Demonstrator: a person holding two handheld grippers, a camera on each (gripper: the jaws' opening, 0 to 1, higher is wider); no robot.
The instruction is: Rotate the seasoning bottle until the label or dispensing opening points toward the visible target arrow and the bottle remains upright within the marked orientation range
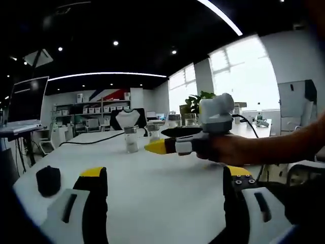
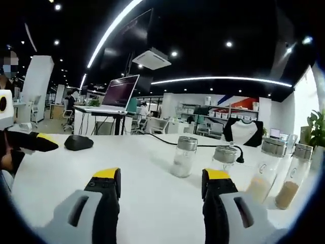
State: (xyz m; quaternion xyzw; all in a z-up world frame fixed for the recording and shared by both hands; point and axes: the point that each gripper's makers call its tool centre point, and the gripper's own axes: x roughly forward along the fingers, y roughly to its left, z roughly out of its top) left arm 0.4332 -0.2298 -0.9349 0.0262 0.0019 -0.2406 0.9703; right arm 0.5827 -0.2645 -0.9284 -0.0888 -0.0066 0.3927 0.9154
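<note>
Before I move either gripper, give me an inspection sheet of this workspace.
Surface: white table, mostly bare.
Job's things: four seasoning jars upright in a row, metal lids on; no target arrow seen.
Clutter: a black mouse-like object at the far left.
Grippers: left gripper open, empty; right gripper open, empty, short of the jars.
Cables: a black cable runs across the table behind the jars.
Surroundings: open office; laptop on a stand, shelves, windows, a plant.

Four jars [image 2: 183,156] on table [image 2: 61,168]
</note>
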